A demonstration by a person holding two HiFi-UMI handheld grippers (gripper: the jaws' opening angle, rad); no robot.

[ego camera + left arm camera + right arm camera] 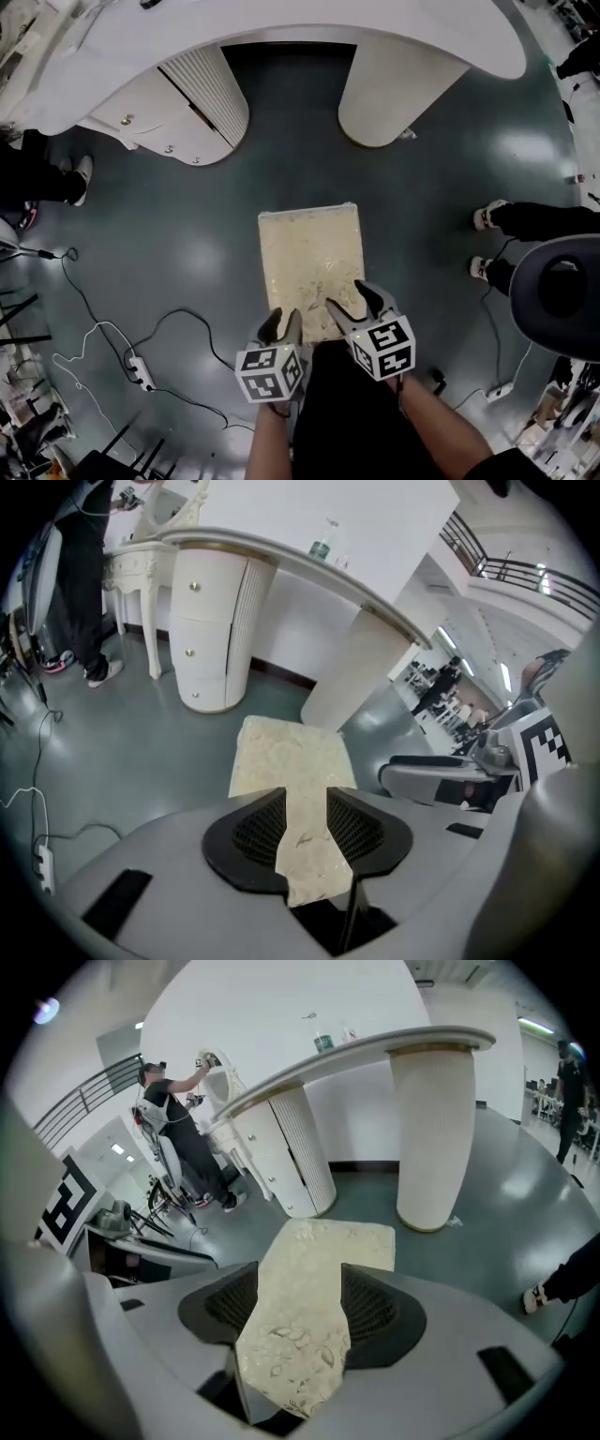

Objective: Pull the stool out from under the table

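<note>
My left gripper (279, 326) has its jaws partly apart with nothing pinched. The stool's (309, 258) cream patterned seat shows through the gap, lying below and ahead of the tips, with its near left corner under them. My right gripper (361, 302) has its jaws wider apart and also holds nothing. It hangs over the seat's near right edge. The stool stretches away from both pairs of jaws on the floor, well clear of the white table (375, 37) beyond its far end.
</note>
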